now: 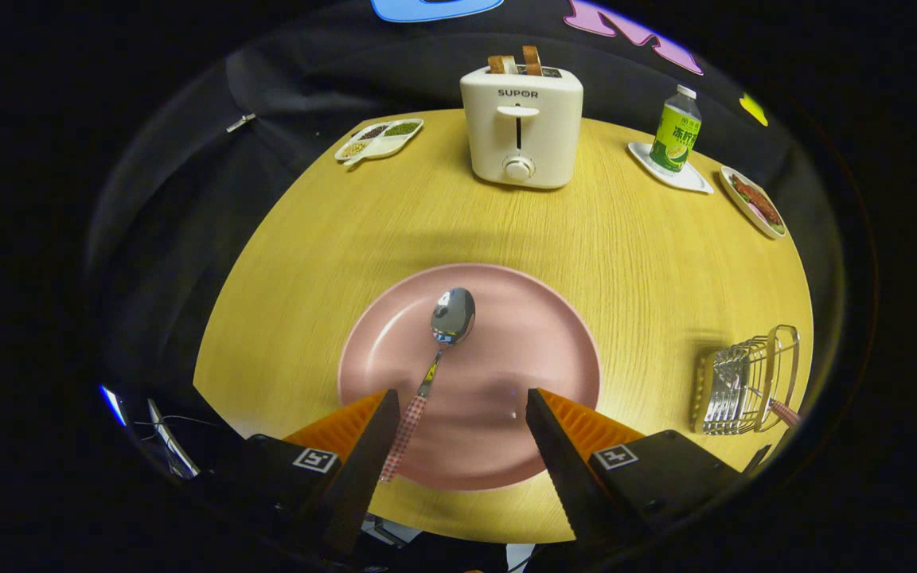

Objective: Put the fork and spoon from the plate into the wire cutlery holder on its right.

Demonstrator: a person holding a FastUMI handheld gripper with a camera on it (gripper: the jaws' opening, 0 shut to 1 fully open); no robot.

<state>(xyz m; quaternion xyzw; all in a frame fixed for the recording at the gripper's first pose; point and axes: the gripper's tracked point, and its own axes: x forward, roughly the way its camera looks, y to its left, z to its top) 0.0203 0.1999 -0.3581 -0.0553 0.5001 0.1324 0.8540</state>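
Gripper view: our gripper hangs over the pink plate with jaws spread wide and empty, the spoon lying on the plate with its checked handle beside the left finger. It looks light, stiff and slippery, so we'd pinch the handle; the wire cutlery holder sits right of the plate, a checked handle poking out of it.

You are looking across a round table with a yellow wood-grain top; a soft shadow darkens it just ahead of the tool. Well beyond the tool, at the far side of the table, stands a white toaster with two slices of bread sticking up. Left of it lies a divided dish of seeds. Right of it a green bottle stands on a white tray, with a small plate of food further right. Black cloth hangs behind everything.
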